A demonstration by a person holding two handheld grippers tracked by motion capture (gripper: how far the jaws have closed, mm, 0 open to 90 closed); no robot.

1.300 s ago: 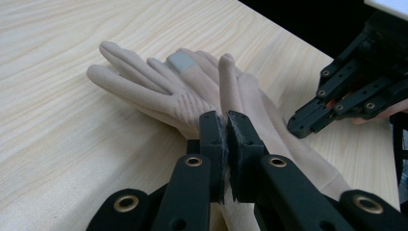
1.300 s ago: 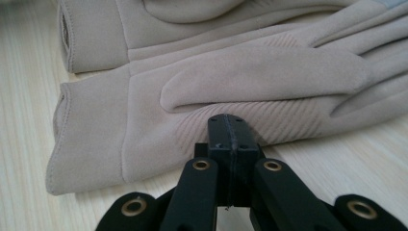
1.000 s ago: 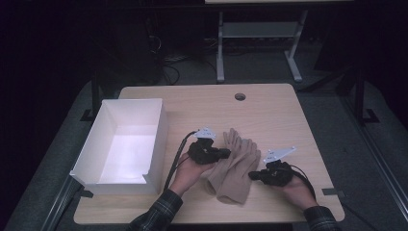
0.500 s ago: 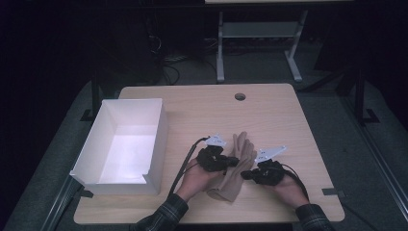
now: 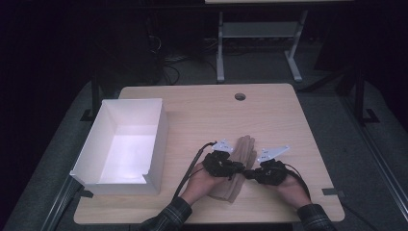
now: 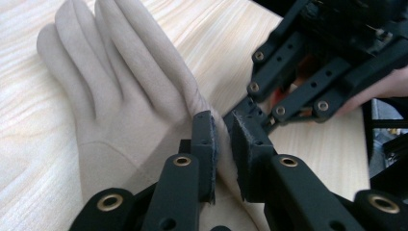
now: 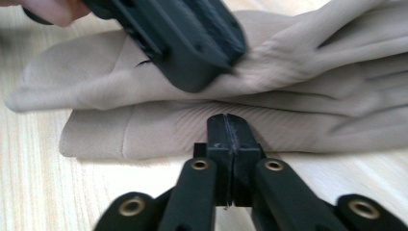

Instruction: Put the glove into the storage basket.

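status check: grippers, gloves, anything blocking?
Left gripper just eased open, glove fold between its fingers. Right gripper shut at the lower glove's edge, grip unclear. White box off to the left, nothing blocking.

Left tool (image 6: 222,144) opening, right tool (image 7: 226,137) closed

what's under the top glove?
A second beige glove lies beneath the top glove, flat on the wooden table; its cuff and lower palm show. Its fingers are mostly covered, and whether anything lies between or under the gloves is hidden.

The left tool (image 6: 222,154), jaws just parting, straddles a fold of the tan glove (image 6: 110,96).
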